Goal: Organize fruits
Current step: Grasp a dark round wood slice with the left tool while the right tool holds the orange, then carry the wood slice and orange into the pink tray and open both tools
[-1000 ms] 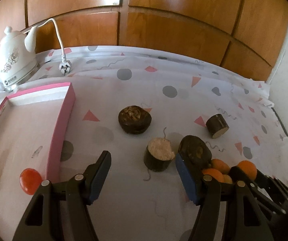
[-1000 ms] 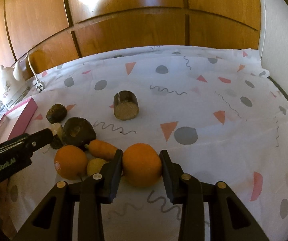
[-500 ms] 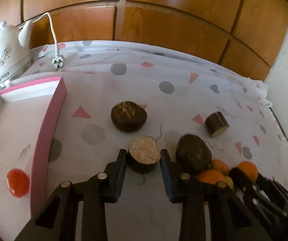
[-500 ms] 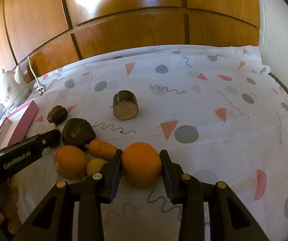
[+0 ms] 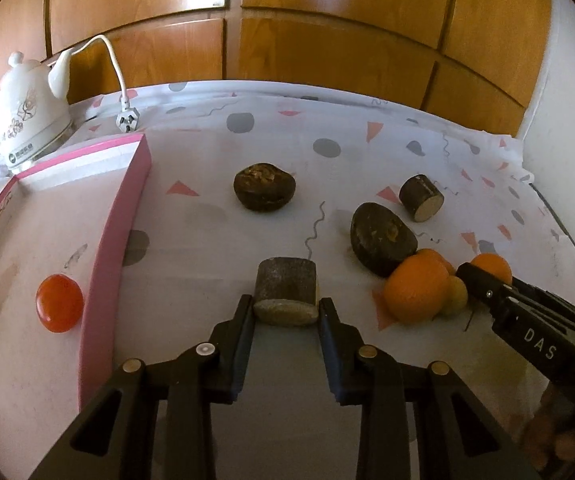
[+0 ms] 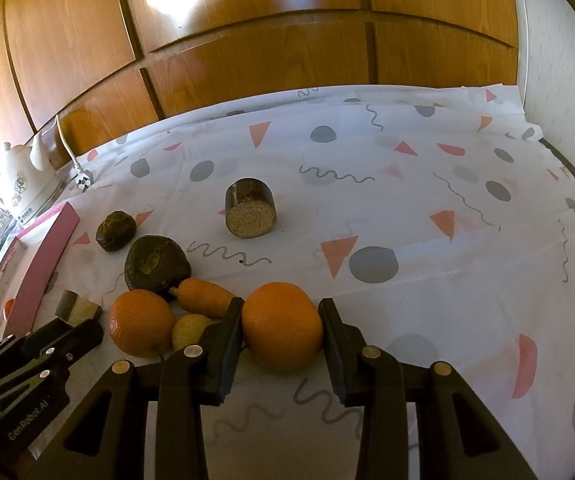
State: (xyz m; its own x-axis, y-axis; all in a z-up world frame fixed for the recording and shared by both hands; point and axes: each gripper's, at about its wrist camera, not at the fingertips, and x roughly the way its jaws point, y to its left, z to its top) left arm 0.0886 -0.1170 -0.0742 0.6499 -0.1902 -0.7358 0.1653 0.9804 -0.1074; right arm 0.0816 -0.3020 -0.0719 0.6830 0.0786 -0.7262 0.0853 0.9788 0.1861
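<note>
Left gripper (image 5: pixel 286 312) clamping dark cylinder (image 5: pixel 286 294), pale cut face toward camera, near front edge of cloth (image 5: pixel 207 248), beside pink tray (image 5: pixel 115 248). Right gripper (image 6: pixel 282 330) pinching orange (image 6: pixel 282 326) at cloth's front, jaws touching both flanks. Both tools pointing forward, tilting slightly down toward cloth. For clean step: lifting clear before travelling, keeping squeeze gentle, releasing cylinder inside tray away from red fruit (image 5: pixel 59 303); avoiding nudging second orange (image 6: pixel 141 322) and carrot (image 6: pixel 203 296).

Glossy wood panelling (image 6: pixel 247 56), patterned tablecloth (image 6: pixel 427 216)
</note>
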